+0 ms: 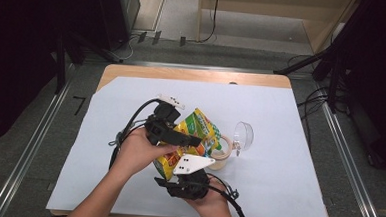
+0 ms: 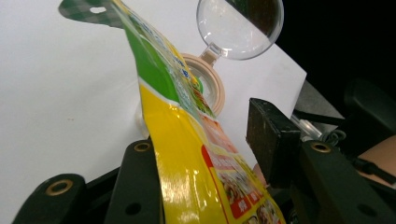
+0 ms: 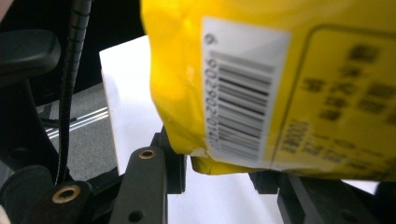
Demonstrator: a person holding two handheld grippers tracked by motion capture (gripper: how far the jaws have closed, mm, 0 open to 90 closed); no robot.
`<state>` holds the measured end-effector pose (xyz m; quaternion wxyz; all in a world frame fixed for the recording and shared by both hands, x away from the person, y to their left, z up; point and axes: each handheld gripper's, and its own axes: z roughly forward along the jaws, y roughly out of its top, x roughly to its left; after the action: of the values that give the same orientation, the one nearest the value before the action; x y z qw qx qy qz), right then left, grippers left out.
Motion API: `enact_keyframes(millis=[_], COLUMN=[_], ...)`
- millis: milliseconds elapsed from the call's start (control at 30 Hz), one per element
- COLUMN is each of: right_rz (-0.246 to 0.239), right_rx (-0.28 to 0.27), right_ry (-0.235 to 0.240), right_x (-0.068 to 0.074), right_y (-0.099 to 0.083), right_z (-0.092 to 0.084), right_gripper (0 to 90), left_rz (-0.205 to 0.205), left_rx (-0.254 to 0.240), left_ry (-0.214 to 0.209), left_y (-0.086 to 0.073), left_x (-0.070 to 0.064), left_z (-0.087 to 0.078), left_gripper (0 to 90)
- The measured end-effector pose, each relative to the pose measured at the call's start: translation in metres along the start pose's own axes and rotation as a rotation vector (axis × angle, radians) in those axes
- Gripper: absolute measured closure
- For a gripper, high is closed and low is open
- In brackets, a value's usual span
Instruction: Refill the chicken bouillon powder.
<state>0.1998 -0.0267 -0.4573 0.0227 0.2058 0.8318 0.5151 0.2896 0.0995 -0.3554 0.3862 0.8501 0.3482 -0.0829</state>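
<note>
The left gripper [image 1: 192, 140] has its fingers apart, one on each side of the yellow and green bag [image 1: 195, 133], not squeezing. The bag is lifted above the middle of the tabletop [image 1: 278, 158]. The right gripper [image 3: 217, 179], near the person, pinches the bag's bottom edge. A tub [image 1: 221, 152] with a clear lid [image 1: 243, 135] sits just right.

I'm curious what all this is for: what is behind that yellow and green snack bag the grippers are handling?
Behind the snack bag stands a jar with a tan rim, its clear domed lid flipped open beside it on the white sheet. The bag covers most of the jar, so its contents cannot be seen.
</note>
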Motion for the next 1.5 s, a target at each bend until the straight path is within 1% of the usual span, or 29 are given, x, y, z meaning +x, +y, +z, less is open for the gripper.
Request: enact_keyframes(millis=[67,167,233,267,333,400,433,467,533,600,733,800,867,900,933,1000,1033,1067,1267,1500], right_rz=[-0.003,0.013,0.008,0.014,0.016,0.022,0.023,0.023,0.02,0.008,0.004,0.01,0.005,-0.006,-0.015,-0.014,-0.015,-0.023,-0.026,-0.019], right_rx=[0.001,-0.01,-0.019,-0.02,-0.026,-0.033,-0.034,-0.033,-0.036,-0.037,-0.033,-0.022,-0.018,-0.018,-0.014,-0.016,-0.016,-0.017,-0.02,-0.038], right_ry=[-0.008,0.0,-0.002,0.001,0.0,-0.004,-0.005,-0.004,-0.005,-0.008,-0.015,-0.008,-0.009,-0.012,-0.026,-0.026,-0.028,-0.032,-0.038,-0.048], right_x=[-0.001,-0.003,-0.004,-0.004,-0.007,-0.009,-0.01,-0.011,-0.012,-0.013,-0.013,-0.012,-0.012,-0.011,-0.011,-0.011,-0.01,-0.01,-0.009,-0.006], right_y=[0.002,0.004,0.008,0.009,0.013,0.016,0.018,0.019,0.021,0.023,0.022,0.021,0.02,0.019,0.019,0.018,0.018,0.017,0.016,0.015], right_z=[0.0,-0.001,-0.001,-0.001,-0.001,-0.001,0.0,0.0,0.0,0.0,0.0,0.0,0.0,0.0,-0.001,-0.002,-0.002,-0.002,-0.003,-0.003], right_gripper=[64.5,64.5,64.5,64.5,64.5,64.5,64.5,64.5,64.3,63.7,62.9,62.7,60.9,60.6,60.3,61.3,61.3,61.2,61.6,62.2], left_rz=[-0.008,-0.018,-0.02,-0.022,-0.031,-0.05,-0.049,-0.052,-0.054,-0.055,-0.054,-0.053,-0.054,-0.048,-0.046,-0.034,-0.034,-0.033,-0.009,0.015], left_rx=[0.008,0.022,0.03,0.033,0.043,0.044,0.045,0.046,0.042,0.04,0.05,0.056,0.064,0.068,0.061,0.061,0.058,0.056,0.059,0.061], left_ry=[0.0,0.007,0.015,0.017,0.012,0.01,0.005,0.012,0.007,0.012,0.015,0.015,0.013,0.013,0.015,0.013,0.014,0.016,0.024,0.025], left_y=[0.003,0.009,0.014,0.016,0.021,0.025,0.026,0.027,0.029,0.029,0.028,0.028,0.027,0.028,0.027,0.027,0.027,0.026,0.027,0.026], left_x=[0.001,0.0,0.0,0.0,0.002,0.004,0.005,0.006,0.007,0.007,0.006,0.005,0.005,0.004,0.002,0.0,-0.001,-0.002,-0.006,-0.01], left_z=[0.002,0.002,0.002,0.002,0.001,0.0,-0.001,-0.002,-0.004,-0.004,-0.002,0.001,0.003,0.003,0.004,0.004,0.004,0.004,0.004,0.002], left_gripper=[61.0,61.7,61.5,61.3,61.5,61.6,61.5,61.2,61.3,61.4,61.0,61.1,62.0,62.8,63.2,62.5,62.1,62.0,63.5,62.3])
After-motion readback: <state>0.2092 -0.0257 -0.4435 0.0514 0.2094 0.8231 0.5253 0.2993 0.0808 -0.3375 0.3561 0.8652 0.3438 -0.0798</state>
